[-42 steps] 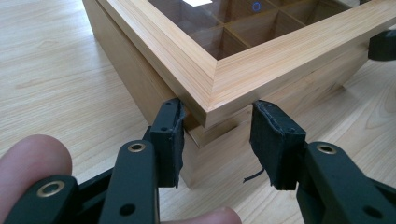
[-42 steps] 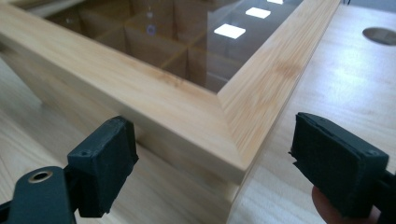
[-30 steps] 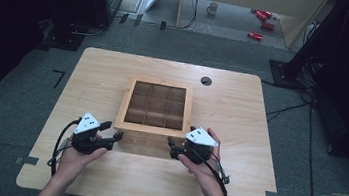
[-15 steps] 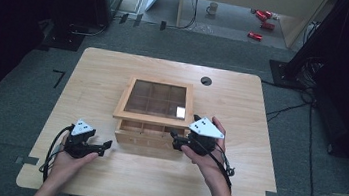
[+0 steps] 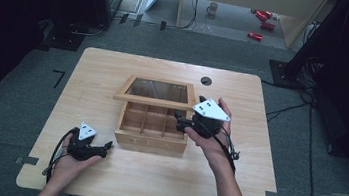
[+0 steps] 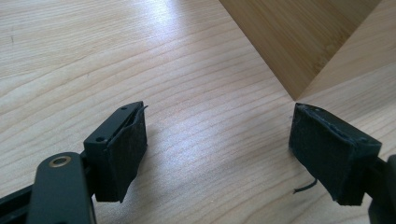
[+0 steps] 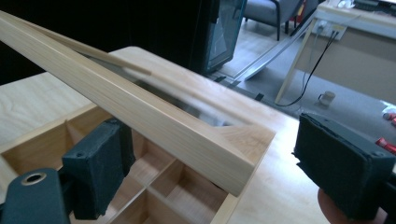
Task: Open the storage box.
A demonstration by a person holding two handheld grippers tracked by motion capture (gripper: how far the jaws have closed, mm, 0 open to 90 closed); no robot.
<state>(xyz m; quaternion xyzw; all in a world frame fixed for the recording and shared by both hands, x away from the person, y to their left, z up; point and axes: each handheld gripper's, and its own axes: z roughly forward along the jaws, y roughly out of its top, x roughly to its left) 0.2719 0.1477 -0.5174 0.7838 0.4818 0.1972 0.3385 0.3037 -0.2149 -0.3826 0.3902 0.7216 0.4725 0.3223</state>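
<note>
Both forearms are bare, with no sleeves or gloves in the high view. Each hand holds a black gripper topped by a grey three-cornered plate with small dark dots: the left gripper (image 5: 104,146) and the right gripper (image 5: 178,117). Black cables trail from both. Up close, the jaws are flat black bars with a brass-coloured rivet, small screws, and thick, rough-edged black foam pads (image 6: 125,154).
</note>
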